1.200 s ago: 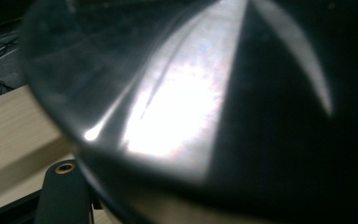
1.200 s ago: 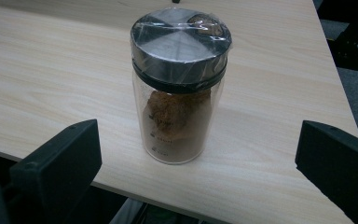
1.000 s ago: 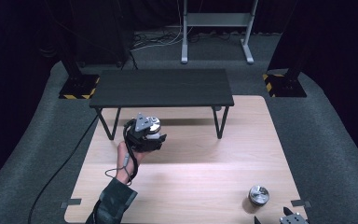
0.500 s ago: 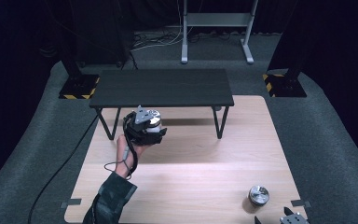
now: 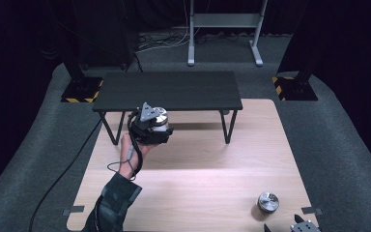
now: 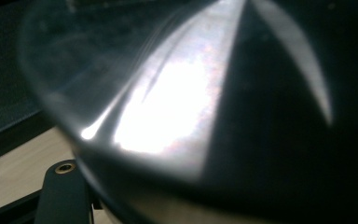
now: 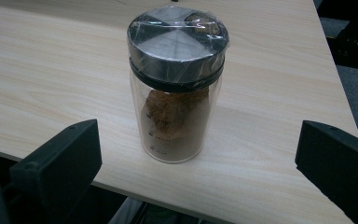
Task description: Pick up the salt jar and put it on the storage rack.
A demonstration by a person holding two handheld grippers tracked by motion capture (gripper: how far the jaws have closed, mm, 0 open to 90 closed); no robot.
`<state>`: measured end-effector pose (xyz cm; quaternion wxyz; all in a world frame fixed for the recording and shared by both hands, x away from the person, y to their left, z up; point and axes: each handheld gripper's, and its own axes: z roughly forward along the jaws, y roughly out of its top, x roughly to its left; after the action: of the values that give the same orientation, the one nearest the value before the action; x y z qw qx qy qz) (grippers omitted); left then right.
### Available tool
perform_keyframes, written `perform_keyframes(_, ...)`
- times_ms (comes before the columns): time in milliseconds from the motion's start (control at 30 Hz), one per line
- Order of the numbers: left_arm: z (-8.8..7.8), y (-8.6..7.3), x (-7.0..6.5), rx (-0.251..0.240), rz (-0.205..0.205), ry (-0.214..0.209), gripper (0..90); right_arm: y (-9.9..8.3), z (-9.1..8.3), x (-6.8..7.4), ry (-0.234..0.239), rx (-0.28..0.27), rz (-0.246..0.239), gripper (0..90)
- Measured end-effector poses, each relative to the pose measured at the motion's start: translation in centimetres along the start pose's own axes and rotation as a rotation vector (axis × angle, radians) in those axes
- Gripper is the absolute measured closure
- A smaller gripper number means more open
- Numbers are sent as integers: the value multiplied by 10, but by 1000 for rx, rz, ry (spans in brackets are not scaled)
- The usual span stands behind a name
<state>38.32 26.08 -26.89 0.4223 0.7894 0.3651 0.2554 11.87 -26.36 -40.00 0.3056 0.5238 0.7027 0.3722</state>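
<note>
Jaws of our right gripper (image 7: 200, 168) gape wide before the jar (image 7: 177, 84) near the bench (image 5: 183, 193) edge, where a nudge could topple it; left gripper (image 5: 149, 126) clamps a second jar (image 6: 177, 107).

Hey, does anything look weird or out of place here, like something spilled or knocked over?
Nothing spilled or tipped. The jar stands upright on the wooden table, lid on and wrapped in clear film, its brown powder clumped inside. The left gripper holds a shiny object near the black bench.
</note>
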Motion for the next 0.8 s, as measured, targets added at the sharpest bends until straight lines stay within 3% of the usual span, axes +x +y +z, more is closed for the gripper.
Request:
perform_keyframes(267, -4, 11, 3, -3, 17, 0, 306, 0, 0, -1, 0, 3, 1, 0)
perform_keyframes(800, -8, 33, 18, -27, 5, -6, 306, 0, 1, -1, -2, 11, 4, 0)
